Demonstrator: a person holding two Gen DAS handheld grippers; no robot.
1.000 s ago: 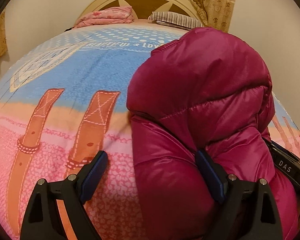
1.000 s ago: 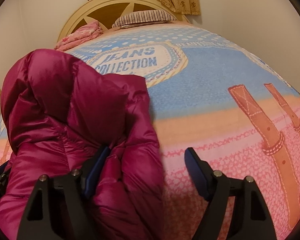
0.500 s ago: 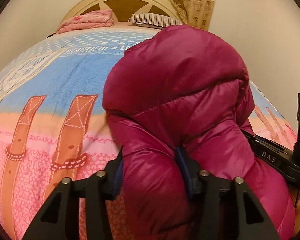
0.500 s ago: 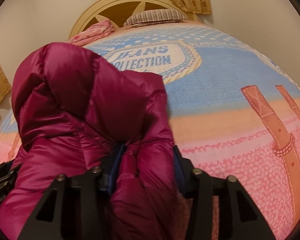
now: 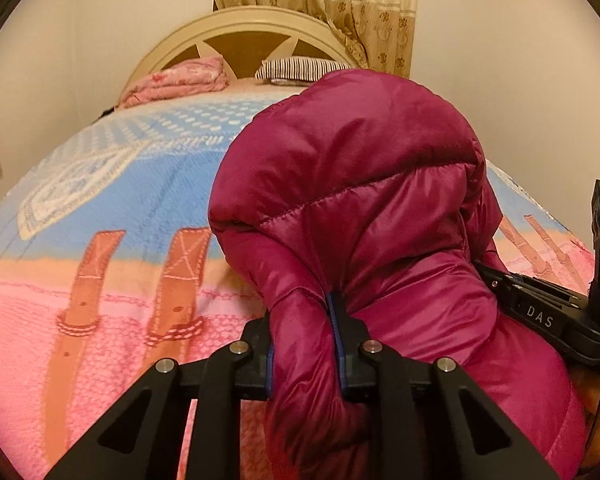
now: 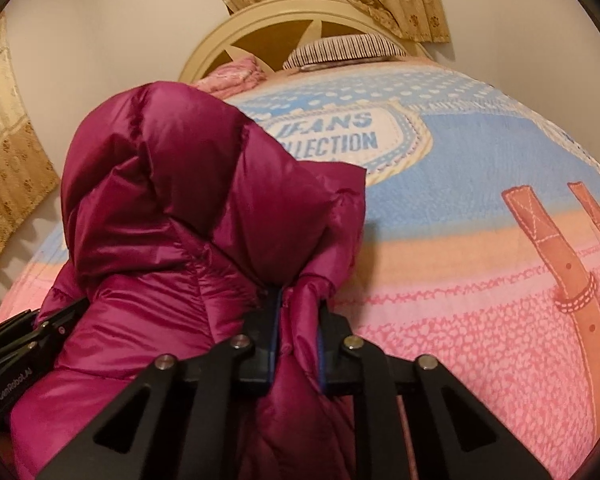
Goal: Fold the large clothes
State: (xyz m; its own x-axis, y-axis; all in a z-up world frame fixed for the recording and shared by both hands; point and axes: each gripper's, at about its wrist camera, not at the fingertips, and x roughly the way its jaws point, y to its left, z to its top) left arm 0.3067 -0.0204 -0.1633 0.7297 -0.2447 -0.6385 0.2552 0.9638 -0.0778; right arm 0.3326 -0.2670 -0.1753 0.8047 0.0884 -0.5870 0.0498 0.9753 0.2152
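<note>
A magenta puffer jacket [image 5: 360,184] is bunched up on the bed, its hood standing up at the far end. My left gripper [image 5: 302,344] is closing, and its jaws squeeze a fold of the jacket's left near edge. In the right wrist view the same jacket [image 6: 172,216] fills the left half. My right gripper [image 6: 298,344] is closing too, its pads pinching a narrow fold at the jacket's right near edge. Each gripper's black body shows at the edge of the other's view.
The bed carries a pink, orange and blue blanket [image 5: 100,240] printed with belt straps and a "JEANS COLLECTION" badge [image 6: 340,140]. At the headboard [image 5: 252,36] lie a folded pink cloth [image 5: 180,80] and a striped pillow [image 5: 300,68]. Curtains [image 5: 320,4] hang behind.
Both grippers went from wide open to closed on folds of the jacket. The jacket has been drawn up and toward the middle of each view as the hands rose slightly.
</note>
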